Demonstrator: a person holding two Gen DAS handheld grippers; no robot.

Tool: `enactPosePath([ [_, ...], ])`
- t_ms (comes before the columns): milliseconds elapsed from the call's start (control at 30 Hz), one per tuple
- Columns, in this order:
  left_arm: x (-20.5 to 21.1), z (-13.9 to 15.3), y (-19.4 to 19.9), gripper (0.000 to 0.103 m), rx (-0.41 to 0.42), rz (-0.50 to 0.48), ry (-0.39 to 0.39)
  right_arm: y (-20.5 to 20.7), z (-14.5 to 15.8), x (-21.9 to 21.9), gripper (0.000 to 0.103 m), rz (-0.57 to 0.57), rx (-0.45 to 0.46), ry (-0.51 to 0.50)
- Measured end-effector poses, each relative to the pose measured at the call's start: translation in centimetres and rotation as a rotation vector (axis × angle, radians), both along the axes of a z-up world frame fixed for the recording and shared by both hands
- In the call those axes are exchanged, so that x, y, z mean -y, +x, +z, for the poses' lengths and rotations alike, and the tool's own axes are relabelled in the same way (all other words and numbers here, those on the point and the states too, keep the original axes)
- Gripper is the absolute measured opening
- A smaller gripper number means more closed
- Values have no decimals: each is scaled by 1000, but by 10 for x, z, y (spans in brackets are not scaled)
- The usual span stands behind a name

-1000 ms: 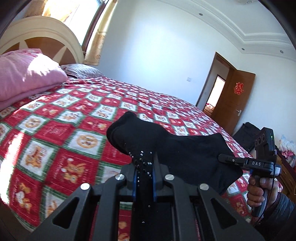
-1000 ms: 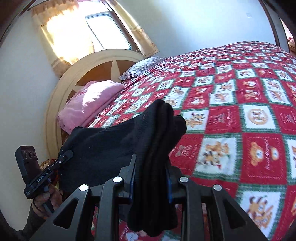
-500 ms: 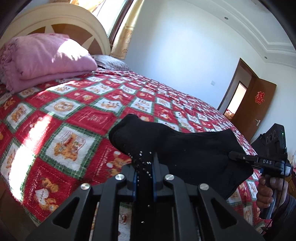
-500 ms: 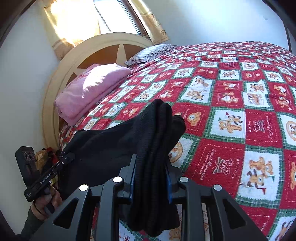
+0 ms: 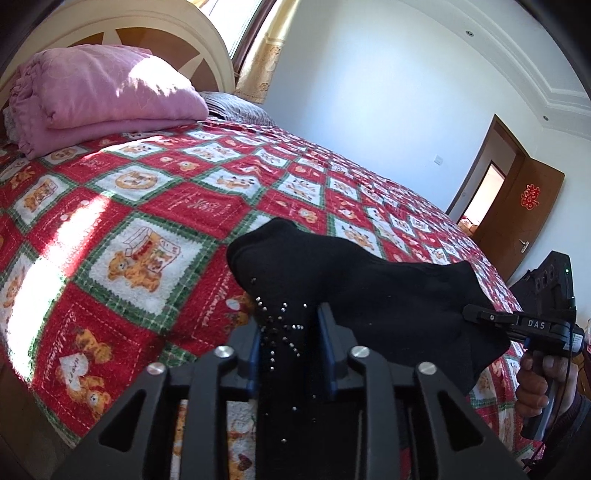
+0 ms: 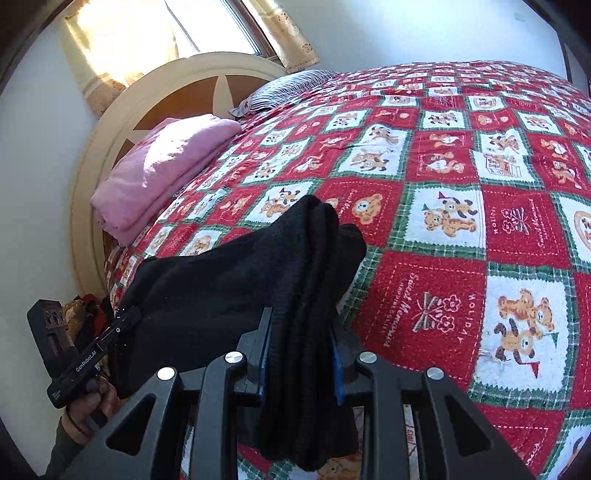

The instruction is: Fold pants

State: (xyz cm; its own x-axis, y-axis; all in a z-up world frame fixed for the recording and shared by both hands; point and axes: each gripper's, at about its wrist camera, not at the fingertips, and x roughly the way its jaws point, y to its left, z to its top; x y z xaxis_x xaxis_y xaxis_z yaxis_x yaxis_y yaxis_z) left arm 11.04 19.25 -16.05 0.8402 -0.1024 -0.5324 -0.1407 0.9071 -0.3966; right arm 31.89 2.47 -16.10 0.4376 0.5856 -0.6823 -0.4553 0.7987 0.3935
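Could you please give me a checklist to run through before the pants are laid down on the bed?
1. Right gripper grip on pants: ok, pads clamp a thick fold.
2. Left gripper grip: cannot tell; jaws have just been opening, fabric between them.
3. Pants stretched between both grippers: ok.
4. Bedspread ahead free of objects: ok.
5. Pink blanket away from landing area: ok, beside headboard.

Right gripper (image 6: 301,328) clamped on folded black pants (image 6: 236,288), left gripper (image 6: 125,319) pinching their far edge, red teddy-bear quilt (image 6: 443,229) beneath, folded pink blanket (image 6: 162,166) by cream headboard (image 6: 110,122), striped pillow (image 6: 284,86)
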Motion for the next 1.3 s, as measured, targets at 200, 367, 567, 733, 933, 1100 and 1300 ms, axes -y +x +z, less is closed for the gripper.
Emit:
enactPosePath([
  [200,0,-5,1,47,-18,13,24,2,-6,1,30,-18,-9,-14],
  [367,-7,-6,-1,77,-50,82,59,6,-9,12,51,-74,-5,-36],
  [567,-9,11,-16,86,-56,183,144,-10,10,57,55,-266,43,-31],
  [733,1,37,-32,98,11,204,163,-51,30,86,57,-339,117,-90],
  [933,24,65,-41,100,74,146,143,-99,43,108,60,-355,176,-139],
  [1100,48,79,-47,101,108,95,172,-120,65,116,64,-393,232,-154],
  [1300,68,91,-49,103,141,48,198,-140,98,109,68,-377,351,-168],
])
